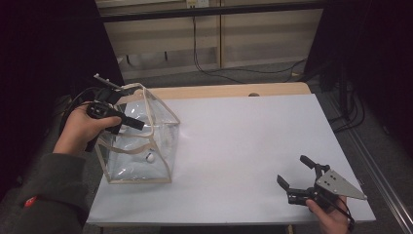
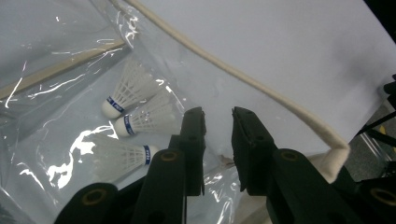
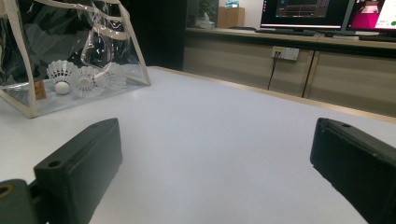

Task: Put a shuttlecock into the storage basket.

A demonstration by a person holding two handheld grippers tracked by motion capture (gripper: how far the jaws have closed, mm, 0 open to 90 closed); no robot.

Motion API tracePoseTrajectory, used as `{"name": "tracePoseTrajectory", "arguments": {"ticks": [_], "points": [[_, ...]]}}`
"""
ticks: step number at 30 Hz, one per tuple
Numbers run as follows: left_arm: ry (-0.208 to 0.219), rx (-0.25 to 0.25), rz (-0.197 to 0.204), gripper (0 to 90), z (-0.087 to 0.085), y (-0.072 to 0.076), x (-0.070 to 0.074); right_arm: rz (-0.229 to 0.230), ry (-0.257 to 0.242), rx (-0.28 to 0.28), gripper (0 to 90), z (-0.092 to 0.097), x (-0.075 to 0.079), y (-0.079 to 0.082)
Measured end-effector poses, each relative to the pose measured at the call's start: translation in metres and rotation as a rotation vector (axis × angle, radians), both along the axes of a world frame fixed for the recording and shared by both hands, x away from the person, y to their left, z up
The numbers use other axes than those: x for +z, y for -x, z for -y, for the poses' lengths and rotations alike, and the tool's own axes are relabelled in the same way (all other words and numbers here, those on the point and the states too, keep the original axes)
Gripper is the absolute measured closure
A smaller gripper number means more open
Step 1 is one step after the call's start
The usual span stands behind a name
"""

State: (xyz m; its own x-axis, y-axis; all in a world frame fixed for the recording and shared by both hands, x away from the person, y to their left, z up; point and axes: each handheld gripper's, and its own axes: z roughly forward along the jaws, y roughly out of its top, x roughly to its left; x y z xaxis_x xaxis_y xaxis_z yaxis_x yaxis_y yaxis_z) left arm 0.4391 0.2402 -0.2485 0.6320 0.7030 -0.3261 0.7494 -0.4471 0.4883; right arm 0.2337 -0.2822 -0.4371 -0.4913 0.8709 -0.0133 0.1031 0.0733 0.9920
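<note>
An office or lab room — lit monitors (image 3: 303,11), wall socket (image 3: 286,52), trailing cables (image 1: 229,73) — carpeted floor (image 1: 234,80).

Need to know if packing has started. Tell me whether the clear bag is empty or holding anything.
Not empty. The clear bag holds three white shuttlecocks, lying on its bottom in the left gripper view.

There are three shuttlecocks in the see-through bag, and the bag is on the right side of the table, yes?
Not quite. The three shuttlecocks are in the see-through bag, but the bag stands on the left side of the table, by the left tongs. The high view shows it.
</note>
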Motion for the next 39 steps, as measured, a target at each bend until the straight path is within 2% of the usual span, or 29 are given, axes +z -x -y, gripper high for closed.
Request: {"name": "tracePoseTrajectory", "arguments": {"ticks": [8, 11, 17, 20, 25, 27, 28, 31, 37, 39], "points": [[0.017, -0.019, 0.019, 65.9, 0.001, 0.005, 0.007, -0.001, 0.0, -0.002, 2.1, 0.0, 0.0, 0.001], [0.029, -0.037, 0.014, 63.0, 0.003, 0.009, 0.01, 0.0, 0.001, -0.003, 2.1, 0.001, 0.0, 0.001], [0.042, -0.079, 0.024, 53.0, 0.009, 0.015, 0.014, 0.0, 0.002, -0.001, 2.1, 0.0, 0.0, 0.001], [0.067, -0.098, 0.027, 47.9, 0.012, 0.018, 0.015, 0.0, 0.003, -0.004, 2.1, 0.001, 0.001, 0.001], [0.052, -0.132, 0.052, 39.3, 0.015, 0.024, 0.015, 0.001, 0.004, -0.003, 2.1, 0.001, 0.001, 0.001], [0.058, -0.153, 0.051, 35.7, 0.016, 0.026, 0.015, 0.0, 0.002, -0.003, 2.1, 0.001, 0.0, 0.001], [0.068, -0.148, 0.06, 33.9, 0.018, 0.027, 0.015, 0.0, 0.003, -0.002, 2.1, 0.001, 0.001, 0.001], [0.073, -0.175, 0.077, 30.7, 0.02, 0.031, 0.016, 0.002, 0.006, -0.001, 2.1, 0.001, 0.001, 0.001], [0.06, -0.218, 0.067, 24.0, 0.023, 0.036, 0.015, 0.003, 0.007, -0.004, 2.1, 0.001, 0.001, 0.002], [0.077, -0.213, 0.069, 24.2, 0.024, 0.038, 0.016, 0.002, 0.005, -0.002, 2.1, 0.001, 0.001, 0.002]]}}
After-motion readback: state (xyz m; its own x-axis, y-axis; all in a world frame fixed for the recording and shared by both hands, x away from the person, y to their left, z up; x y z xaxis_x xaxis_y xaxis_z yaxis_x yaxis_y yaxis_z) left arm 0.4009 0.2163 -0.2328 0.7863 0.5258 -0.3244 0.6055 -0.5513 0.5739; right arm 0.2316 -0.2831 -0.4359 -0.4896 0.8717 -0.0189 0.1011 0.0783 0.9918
